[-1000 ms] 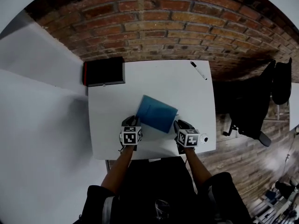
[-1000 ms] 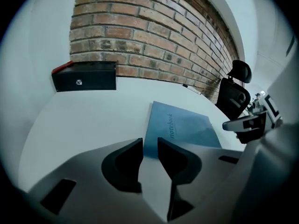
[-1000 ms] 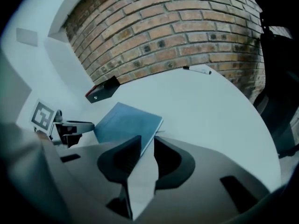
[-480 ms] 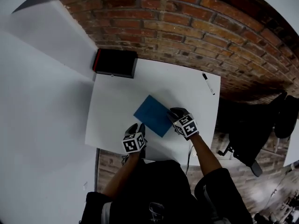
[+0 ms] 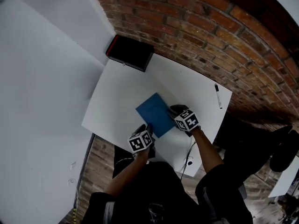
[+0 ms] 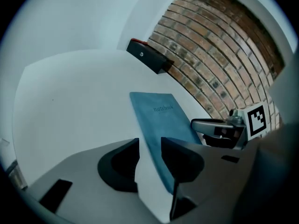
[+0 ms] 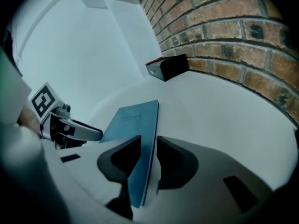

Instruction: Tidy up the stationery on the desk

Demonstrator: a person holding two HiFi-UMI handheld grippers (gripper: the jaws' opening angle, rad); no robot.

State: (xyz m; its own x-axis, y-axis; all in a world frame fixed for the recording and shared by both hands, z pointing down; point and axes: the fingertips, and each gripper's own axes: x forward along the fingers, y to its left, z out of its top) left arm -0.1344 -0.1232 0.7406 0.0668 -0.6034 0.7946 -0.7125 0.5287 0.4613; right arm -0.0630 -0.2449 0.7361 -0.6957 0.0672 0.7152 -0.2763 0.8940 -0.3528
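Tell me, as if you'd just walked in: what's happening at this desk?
A person is handling a blue notebook on the desk with two hand-held grippers. The right gripper has its jaws closed on one edge of the notebook. The left gripper has just been opening its jaws; the notebook's other side sits between them, not pinched. A marker and a black box lie farther off, untouched.

A white desk [image 5: 121,97] stands against a brick wall [image 5: 210,27].

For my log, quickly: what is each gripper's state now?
Left gripper: open, jaws just opening, notebook edge between them, not pressed.
Right gripper: closed on the notebook.
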